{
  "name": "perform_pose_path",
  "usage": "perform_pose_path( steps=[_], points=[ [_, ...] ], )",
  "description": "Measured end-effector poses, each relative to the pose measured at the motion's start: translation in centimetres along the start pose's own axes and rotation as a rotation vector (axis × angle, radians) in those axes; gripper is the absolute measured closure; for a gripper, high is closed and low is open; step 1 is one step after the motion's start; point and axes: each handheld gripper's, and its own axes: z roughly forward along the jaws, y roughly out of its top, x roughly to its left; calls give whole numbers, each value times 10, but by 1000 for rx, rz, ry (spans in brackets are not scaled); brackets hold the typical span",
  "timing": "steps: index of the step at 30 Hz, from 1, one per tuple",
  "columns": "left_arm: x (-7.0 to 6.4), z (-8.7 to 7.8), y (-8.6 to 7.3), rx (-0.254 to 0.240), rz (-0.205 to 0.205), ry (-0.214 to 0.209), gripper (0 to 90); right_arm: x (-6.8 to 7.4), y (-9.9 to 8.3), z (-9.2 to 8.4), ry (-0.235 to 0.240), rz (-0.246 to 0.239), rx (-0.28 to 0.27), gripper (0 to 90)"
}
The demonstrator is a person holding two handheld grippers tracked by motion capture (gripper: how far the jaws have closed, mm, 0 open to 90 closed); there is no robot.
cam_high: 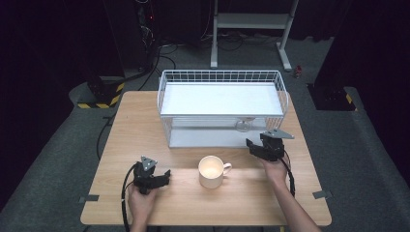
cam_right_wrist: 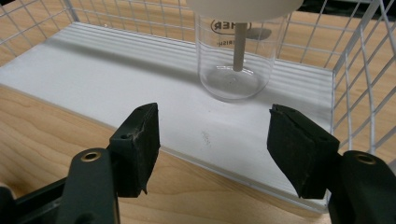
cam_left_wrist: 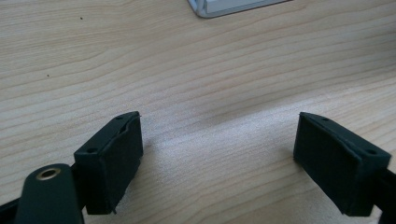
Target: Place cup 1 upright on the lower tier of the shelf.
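Observation:
A white mug [cam_high: 211,171] stands upright on the wooden table [cam_high: 145,121], handle toward the right. Behind it is a white two-tier wire rack [cam_high: 222,107]. On the rack's lower shelf stands a clear glass jar [cam_right_wrist: 233,60] with a pale stick inside; the jar [cam_high: 243,125] sits near the shelf's right end. My left gripper [cam_high: 164,178] rests low at the table's front left, open, nothing between its jaws [cam_left_wrist: 217,158]. My right gripper [cam_high: 253,146] hovers in front of the lower shelf, open and empty [cam_right_wrist: 212,149], pointing at the jar a short way off.
The rack's upper shelf [cam_high: 220,98] is bare and overhangs the jar. Wire walls [cam_right_wrist: 359,74] close the lower shelf's right side and back. Beyond the table are a dark floor, cables and a metal stand [cam_high: 251,29].

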Motion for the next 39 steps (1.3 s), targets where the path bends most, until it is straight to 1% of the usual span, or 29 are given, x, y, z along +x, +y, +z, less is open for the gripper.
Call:
perform_pose_path(
  steps=[2, 3, 6, 7, 12, 20, 22, 24, 26, 29, 30, 33, 36, 39],
  points=[
    [0, 0, 0, 0, 0, 0, 160, 1, 0, -1, -1, -3, -3, 343],
    [0, 0, 0, 0, 0, 0, 160, 1, 0, -3, 0, -16, -11, 343],
    [0, 0, 0, 0, 0, 0, 160, 2, -3, -7, 7, 3, -19, 337],
    [0, 0, 0, 0, 0, 0, 160, 1, -4, -8, 9, -8, -25, 336],
    [0, 0, 0, 1, 0, -1, 160, -1, -7, -14, 15, -1, -39, 331],
    [0, 0, 0, 1, -1, -1, 160, -4, -10, -23, 20, 4, -43, 321],
    [0, 0, 0, 1, -1, -1, 160, -3, -10, -24, 21, -2, -42, 321],
    [0, 0, 0, 1, -2, 0, 160, -3, -12, -29, 18, -16, -47, 319],
    [0, 0, 0, 1, -2, 0, 160, -4, -14, -32, 19, -15, -55, 319],
    [0, 0, 0, 1, -1, 0, 160, -4, -18, -34, 18, -3, -56, 317],
    [0, 0, 0, 1, -2, 0, 160, -4, -22, -35, 13, -1, -44, 314],
    [0, 0, 0, 1, -2, 0, 160, -5, -25, -39, 4, 4, -26, 313],
    [0, 0, 0, 2, -2, 0, 160, -6, -28, -46, -7, 13, -42, 313],
    [0, 0, 0, 1, -2, 0, 160, -9, -32, -47, -11, 14, -37, 311]
  ],
)
